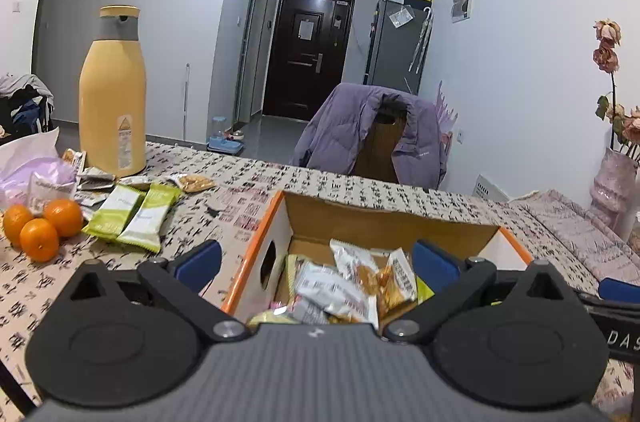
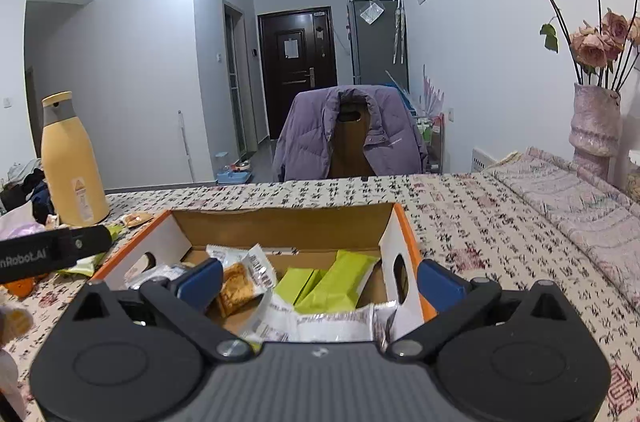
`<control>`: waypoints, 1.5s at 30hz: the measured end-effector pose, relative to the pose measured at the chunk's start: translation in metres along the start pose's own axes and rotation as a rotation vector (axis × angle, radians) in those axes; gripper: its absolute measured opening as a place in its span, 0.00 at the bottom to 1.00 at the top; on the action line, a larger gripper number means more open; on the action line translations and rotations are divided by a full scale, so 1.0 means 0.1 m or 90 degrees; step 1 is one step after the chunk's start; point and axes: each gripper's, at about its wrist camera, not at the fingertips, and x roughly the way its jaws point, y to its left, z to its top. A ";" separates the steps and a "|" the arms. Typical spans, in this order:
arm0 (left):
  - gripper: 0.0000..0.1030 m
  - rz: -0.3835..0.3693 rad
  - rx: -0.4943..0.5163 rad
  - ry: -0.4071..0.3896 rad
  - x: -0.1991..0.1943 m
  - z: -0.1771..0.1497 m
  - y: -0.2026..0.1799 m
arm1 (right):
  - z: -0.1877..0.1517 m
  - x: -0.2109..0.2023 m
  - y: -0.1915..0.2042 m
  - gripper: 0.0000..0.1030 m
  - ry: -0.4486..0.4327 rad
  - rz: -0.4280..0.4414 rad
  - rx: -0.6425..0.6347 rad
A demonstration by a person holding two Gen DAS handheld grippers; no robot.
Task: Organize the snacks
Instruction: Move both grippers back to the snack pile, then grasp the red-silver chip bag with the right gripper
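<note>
Both empty and spread over the half-filled box: left gripper, right gripper; next, probably fetching green packets off the bench.

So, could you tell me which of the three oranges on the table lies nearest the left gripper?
The front orange: it lies lowest in the left wrist view, closest to the open left gripper, ahead of the other two.

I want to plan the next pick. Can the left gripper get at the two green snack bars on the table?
Probably yes. The left gripper is open and empty, and the green snack bars lie uncovered on the tablecloth to its left, outside the box.
</note>
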 end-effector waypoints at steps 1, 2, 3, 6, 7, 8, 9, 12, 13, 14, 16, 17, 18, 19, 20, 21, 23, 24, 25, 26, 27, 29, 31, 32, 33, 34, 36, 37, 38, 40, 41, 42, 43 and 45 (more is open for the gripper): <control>1.00 -0.001 0.003 0.001 -0.04 -0.02 0.01 | -0.02 -0.03 0.01 1.00 0.002 0.000 -0.001; 1.00 -0.001 0.006 0.002 -0.08 -0.05 0.01 | -0.04 -0.05 0.01 1.00 0.003 0.000 -0.003; 1.00 -0.001 0.009 0.004 -0.13 -0.08 0.03 | -0.06 -0.09 0.02 1.00 0.005 0.001 -0.005; 1.00 -0.003 0.013 0.011 -0.23 -0.16 0.05 | -0.13 -0.17 0.03 1.00 0.013 0.004 -0.009; 1.00 -0.003 0.015 0.013 -0.26 -0.19 0.05 | -0.16 -0.20 0.04 1.00 0.017 0.005 -0.009; 1.00 -0.003 0.016 0.015 -0.30 -0.22 0.06 | -0.19 -0.23 0.04 1.00 0.020 0.005 -0.009; 1.00 -0.003 0.017 0.016 -0.33 -0.24 0.06 | -0.21 -0.26 0.04 1.00 0.022 0.005 -0.009; 1.00 -0.004 0.023 0.023 -0.42 -0.34 0.09 | -0.28 -0.35 0.03 1.00 0.028 0.004 -0.010; 1.00 -0.004 0.026 0.026 -0.45 -0.38 0.10 | -0.31 -0.38 0.03 1.00 0.030 0.004 -0.010; 1.00 -0.005 0.029 0.030 -0.47 -0.42 0.11 | -0.34 -0.41 0.02 1.00 0.032 0.004 -0.010; 1.00 -0.004 0.036 0.039 -0.51 -0.49 0.13 | -0.40 -0.47 0.01 1.00 0.037 0.004 -0.012; 1.00 -0.005 0.039 0.042 -0.53 -0.53 0.14 | -0.42 -0.49 0.01 1.00 0.039 0.004 -0.014; 1.00 -0.006 0.040 0.043 -0.56 -0.57 0.15 | -0.46 -0.52 0.01 1.00 0.042 0.006 -0.016; 1.00 -0.008 0.041 0.044 -0.58 -0.60 0.17 | -0.49 -0.55 0.01 1.00 0.044 0.007 -0.017; 1.00 -0.010 0.043 0.044 -0.61 -0.62 0.18 | -0.53 -0.57 -0.01 1.00 0.047 0.010 -0.016; 1.00 -0.013 0.048 0.046 -0.62 -0.65 0.19 | -0.56 -0.59 -0.02 1.00 0.051 0.012 -0.014; 1.00 -0.020 0.056 0.051 -0.65 -0.71 0.22 | -0.63 -0.63 -0.05 1.00 0.058 0.015 -0.008; 1.00 -0.022 0.060 0.053 -0.66 -0.75 0.23 | -0.66 -0.65 -0.07 1.00 0.061 0.015 -0.007; 1.00 -0.023 0.064 0.055 -0.67 -0.78 0.25 | -0.69 -0.67 -0.08 1.00 0.065 0.012 -0.007; 1.00 -0.024 0.067 0.056 -0.68 -0.82 0.27 | -0.72 -0.69 -0.10 1.00 0.068 0.009 -0.007; 1.00 -0.024 0.069 0.059 -0.69 -0.85 0.29 | -0.74 -0.70 -0.11 1.00 0.070 0.007 -0.006; 1.00 -0.023 0.067 0.066 -0.68 -0.90 0.32 | -0.79 -0.74 -0.15 1.00 0.075 0.003 -0.002; 1.00 -0.022 0.057 0.069 -0.67 -0.93 0.37 | -0.83 -0.77 -0.19 1.00 0.082 -0.003 0.002; 1.00 -0.024 0.052 0.071 -0.66 -0.95 0.40 | -0.86 -0.78 -0.20 1.00 0.084 -0.006 0.003; 1.00 -0.027 0.047 0.074 -0.64 -0.96 0.42 | -0.87 -0.80 -0.22 1.00 0.086 -0.010 0.003; 1.00 -0.029 0.044 0.078 -0.63 -0.97 0.44 | -0.89 -0.81 -0.23 1.00 0.088 -0.013 0.005; 1.00 -0.035 0.040 0.077 -0.62 -0.99 0.46 | -0.92 -0.83 -0.26 1.00 0.093 -0.014 0.007; 1.00 -0.039 0.040 0.073 -0.62 -0.99 0.46 | -0.93 -0.83 -0.26 1.00 0.095 -0.014 0.006; 1.00 -0.042 0.041 0.070 -0.62 -1.00 0.46 | -0.94 -0.83 -0.26 1.00 0.097 -0.015 0.005; 1.00 -0.043 0.043 0.070 -0.61 -1.01 0.46 | -0.94 -0.82 -0.25 1.00 0.099 -0.014 0.000; 1.00 -0.045 0.041 0.070 -0.61 -1.01 0.46 | -0.93 -0.81 -0.24 1.00 0.099 -0.013 -0.003; 1.00 -0.047 0.039 0.068 -0.61 -1.01 0.46 | -0.93 -0.80 -0.21 1.00 0.100 -0.012 -0.008; 1.00 -0.048 0.038 0.065 -0.62 -1.02 0.47 | -0.92 -0.78 -0.19 1.00 0.101 -0.012 -0.012; 1.00 -0.052 0.039 0.060 -0.63 -1.03 0.47 | -0.91 -0.74 -0.15 1.00 0.103 -0.008 -0.021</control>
